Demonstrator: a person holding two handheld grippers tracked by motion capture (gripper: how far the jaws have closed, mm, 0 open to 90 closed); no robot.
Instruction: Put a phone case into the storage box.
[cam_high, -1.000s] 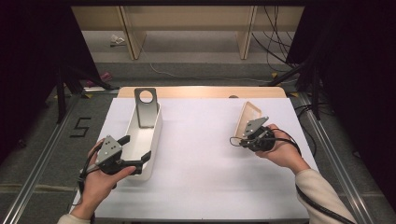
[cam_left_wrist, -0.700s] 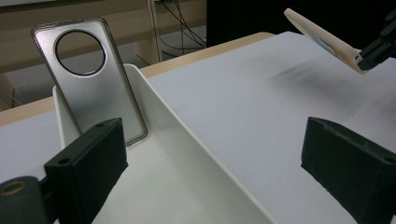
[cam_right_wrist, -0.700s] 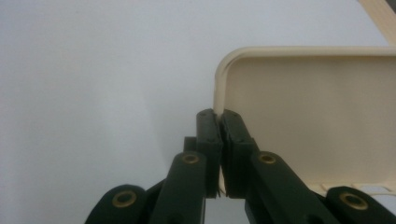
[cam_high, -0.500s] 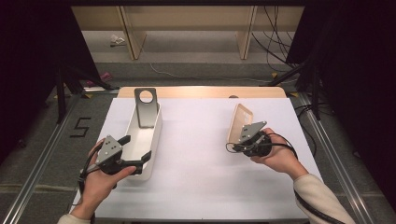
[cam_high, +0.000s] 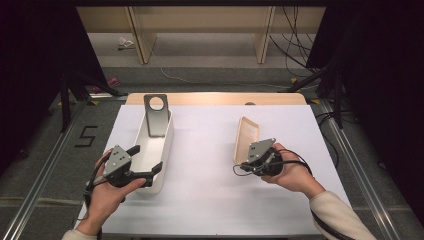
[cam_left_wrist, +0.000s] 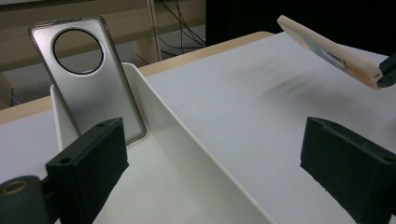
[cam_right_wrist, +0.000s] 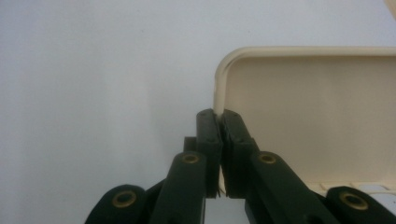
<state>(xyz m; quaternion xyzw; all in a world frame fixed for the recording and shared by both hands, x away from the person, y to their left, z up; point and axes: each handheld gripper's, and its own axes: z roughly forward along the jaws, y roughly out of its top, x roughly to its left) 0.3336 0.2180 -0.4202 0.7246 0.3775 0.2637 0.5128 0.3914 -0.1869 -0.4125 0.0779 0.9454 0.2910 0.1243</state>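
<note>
The white-topped counter carries a long white tray on its left side, and a silver phone back cover with a round camera hole leans upright against the tray's far end. Right of centre, a cream phone case is lifted off the counter, tilted. The right gripper has its jaws clamped on the case's edge — nearly together. The left gripper straddles the tray's near wall — jaws wide, holding nothing.

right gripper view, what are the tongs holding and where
The right tongs are shut on the cream phone case, pinching its thin side wall near a rounded corner.
</note>
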